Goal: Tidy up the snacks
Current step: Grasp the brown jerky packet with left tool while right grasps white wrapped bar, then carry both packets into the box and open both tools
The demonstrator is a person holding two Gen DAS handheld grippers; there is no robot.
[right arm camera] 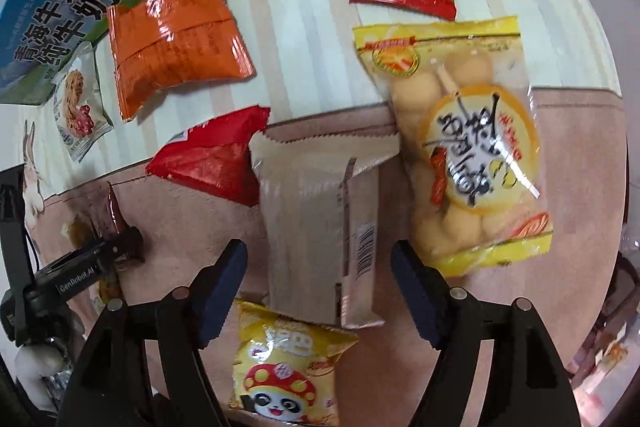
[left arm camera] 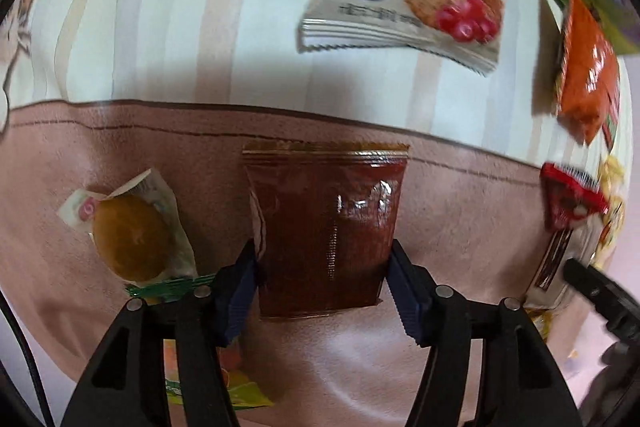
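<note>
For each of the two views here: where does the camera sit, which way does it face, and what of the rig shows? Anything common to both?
Left wrist: on the left hand-held gripper, looking down its fingers, pads pressed on a dark brown pouch on the tablecloth.
Right wrist: on the right hand-held gripper, facing down, jaws open astride a beige packet.
Shared: orange packet, red packet, brown pouch; the right view also shows the left gripper.

A home: snack packets strewn over a striped tablecloth.
</note>
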